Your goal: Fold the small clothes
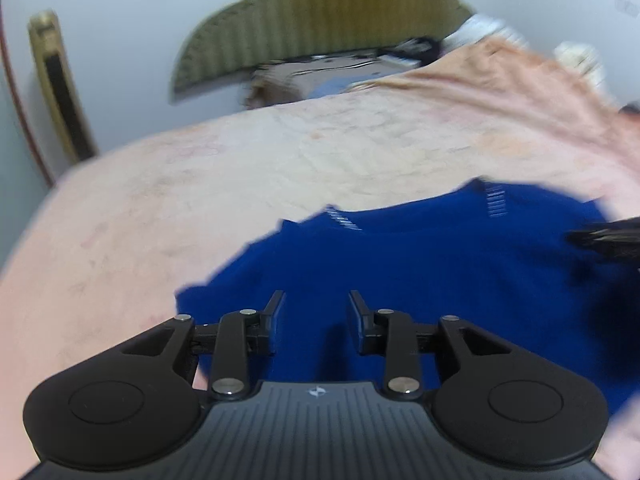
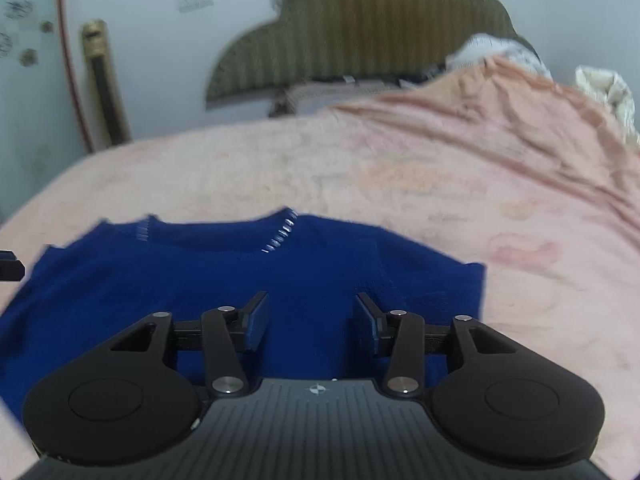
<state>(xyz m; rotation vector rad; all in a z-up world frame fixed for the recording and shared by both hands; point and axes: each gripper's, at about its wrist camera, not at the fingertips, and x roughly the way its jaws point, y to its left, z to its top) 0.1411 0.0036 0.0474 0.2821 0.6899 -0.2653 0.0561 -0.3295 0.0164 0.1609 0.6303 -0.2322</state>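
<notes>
A dark blue knitted sweater [image 1: 420, 264] lies flat on a pink blanket, its neckline with white stitch marks toward the headboard. It also shows in the right wrist view [image 2: 224, 272]. My left gripper [image 1: 316, 300] is open and empty above the sweater's left part. My right gripper [image 2: 312, 304] is open and empty above the sweater's right part, near a folded-in sleeve. The right gripper's fingers [image 1: 604, 238] show at the right edge of the left wrist view; a left fingertip [image 2: 10, 266] shows at the left edge of the right wrist view.
The pink blanket [image 1: 240, 168] covers the bed and bunches up at the far right [image 2: 520, 120]. An olive padded headboard [image 1: 332, 12] stands against the white wall. Clutter lies by the headboard [image 1: 340, 68]. A gold-framed object [image 1: 60, 84] leans at the left wall.
</notes>
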